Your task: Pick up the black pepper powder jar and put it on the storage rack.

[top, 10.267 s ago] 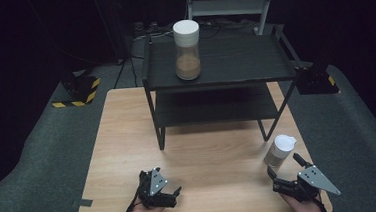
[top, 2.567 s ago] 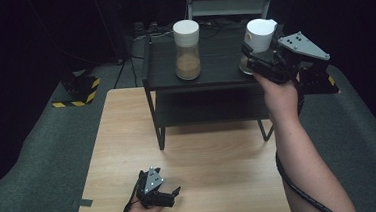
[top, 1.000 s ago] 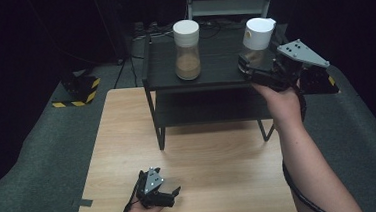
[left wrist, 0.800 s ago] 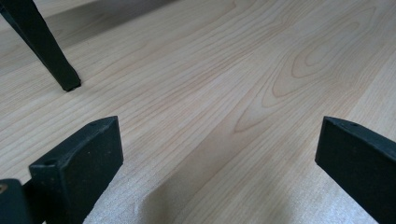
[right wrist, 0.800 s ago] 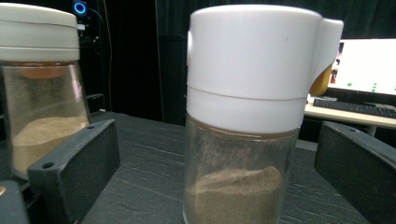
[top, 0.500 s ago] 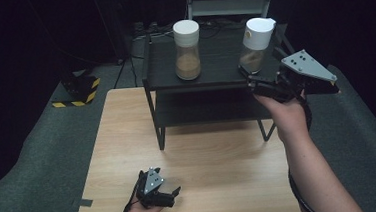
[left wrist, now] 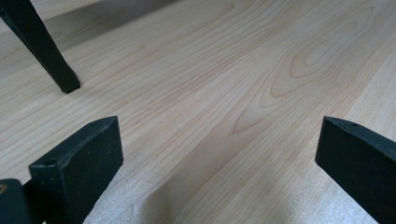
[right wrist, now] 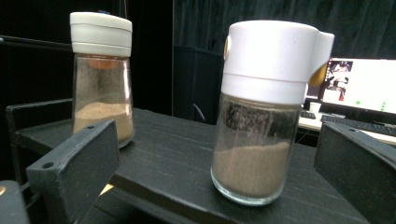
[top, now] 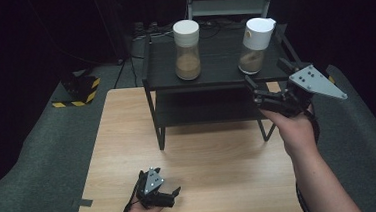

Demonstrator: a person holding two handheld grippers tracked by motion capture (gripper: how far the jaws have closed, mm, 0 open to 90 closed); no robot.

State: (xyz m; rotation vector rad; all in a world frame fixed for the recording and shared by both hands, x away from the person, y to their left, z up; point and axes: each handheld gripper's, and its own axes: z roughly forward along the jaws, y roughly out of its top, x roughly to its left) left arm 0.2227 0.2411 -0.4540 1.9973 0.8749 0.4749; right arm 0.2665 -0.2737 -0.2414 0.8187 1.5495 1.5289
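Two glass jars with white lids and brown powder stand on the top shelf of a black rack (top: 219,76): a round-lidded jar (top: 187,50) (right wrist: 100,74) on the left and a spouted-lid jar (top: 255,45) (right wrist: 261,116) on the right. My right gripper (top: 268,75) (right wrist: 215,140) is open, just in front of and slightly below the spouted-lid jar, apart from it. My left gripper (top: 162,188) (left wrist: 219,140) rests open on the wooden table (top: 215,159) near its front edge, with nothing between its jaws.
A rack leg (left wrist: 51,56) stands on the table ahead of my left gripper. The rack's lower shelf (top: 206,109) is bare. A black-and-yellow striped block (top: 77,91) lies on the floor at the left. A monitor (right wrist: 359,86) glows behind the rack.
My right gripper carried the spouted-lid jar from the table up to the shelf, let it go, and has since drawn back and down. The left gripper has not moved.
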